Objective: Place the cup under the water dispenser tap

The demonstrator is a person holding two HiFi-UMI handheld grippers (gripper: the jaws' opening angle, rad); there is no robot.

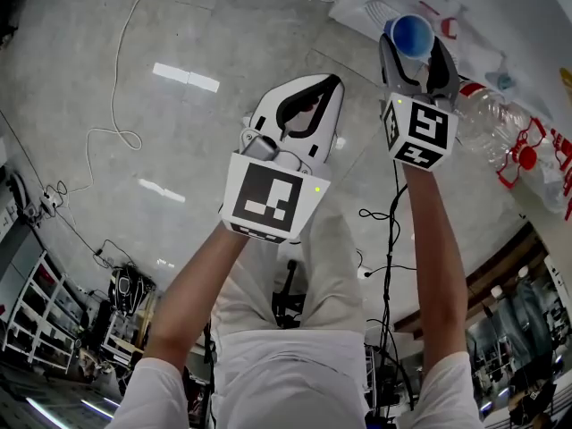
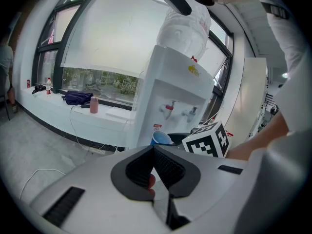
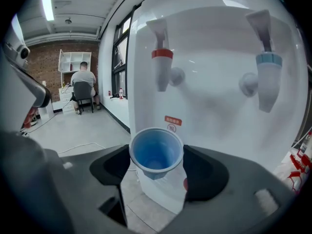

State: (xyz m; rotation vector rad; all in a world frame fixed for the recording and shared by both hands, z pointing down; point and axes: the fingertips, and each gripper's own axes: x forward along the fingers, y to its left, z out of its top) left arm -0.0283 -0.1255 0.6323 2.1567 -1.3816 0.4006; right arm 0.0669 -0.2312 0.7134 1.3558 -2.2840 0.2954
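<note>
My right gripper (image 1: pixel 413 50) is shut on a blue plastic cup (image 1: pixel 412 34), held upright by its sides. In the right gripper view the cup (image 3: pixel 156 152) hangs in front of the white water dispenser (image 3: pixel 214 43), below and slightly right of the red tap (image 3: pixel 161 67); the blue tap (image 3: pixel 267 77) is further right. My left gripper (image 1: pixel 329 86) is shut with nothing in it, to the left of the right one. The left gripper view shows its pads (image 2: pixel 163 165) meeting, with the dispenser (image 2: pixel 170 82) and the cup (image 2: pixel 160 138) beyond.
A clear water bottle with a red cap (image 1: pixel 500 123) lies at the right of the head view. A white cable (image 1: pixel 116 88) runs over the grey floor. A window ledge (image 2: pixel 53 106) holds a purple bag. A person sits at a desk (image 3: pixel 84 89) far left.
</note>
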